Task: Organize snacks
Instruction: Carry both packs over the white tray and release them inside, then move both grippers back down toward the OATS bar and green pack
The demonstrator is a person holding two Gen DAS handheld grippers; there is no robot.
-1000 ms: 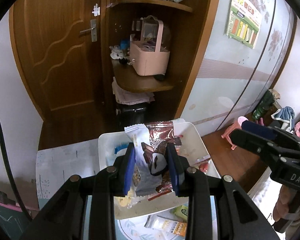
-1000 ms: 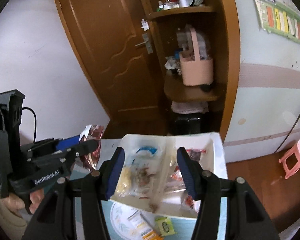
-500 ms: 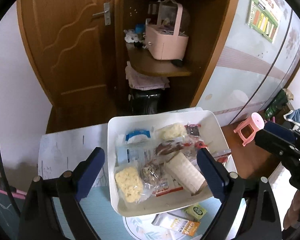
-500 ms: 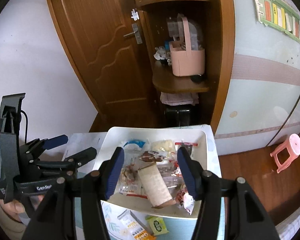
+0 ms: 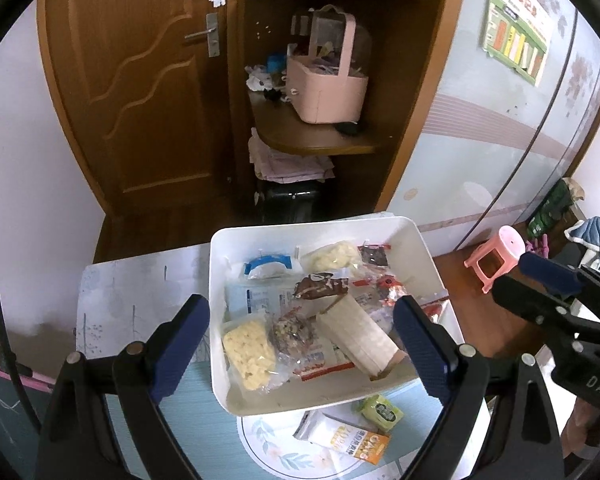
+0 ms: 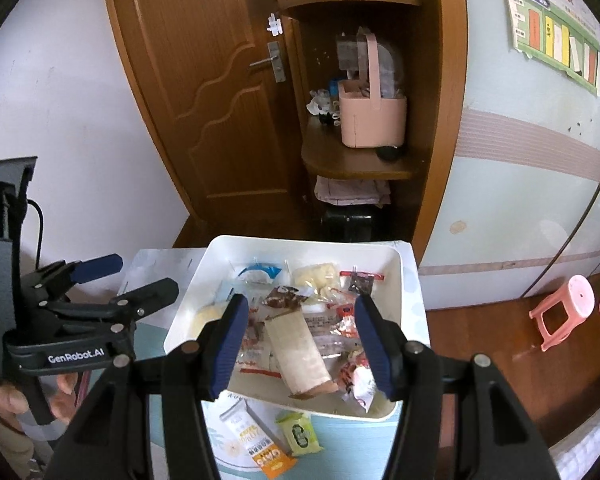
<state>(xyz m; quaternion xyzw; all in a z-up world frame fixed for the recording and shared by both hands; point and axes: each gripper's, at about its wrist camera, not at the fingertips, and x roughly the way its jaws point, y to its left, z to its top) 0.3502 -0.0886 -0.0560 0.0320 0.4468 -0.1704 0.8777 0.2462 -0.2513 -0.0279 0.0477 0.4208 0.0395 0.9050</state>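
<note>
A white bin on the table holds several snack packs. The brown chocolate pack lies in its middle beside a long beige pack. My left gripper is open and empty above the bin's near side; it also shows at the left of the right wrist view. My right gripper is open and empty over the bin; it shows at the right of the left wrist view. An orange-and-white pack and a green pack lie on the table in front of the bin.
The bin stands on a small table with a pale blue patterned cloth. Behind are a brown door, a corner shelf with a pink basket, and a sliding wardrobe door. A pink stool stands on the floor at right.
My left gripper opened and let go of the brown chocolate pack, which now lies in the bin. Both grippers drew back a little and tilted down over the bin.
</note>
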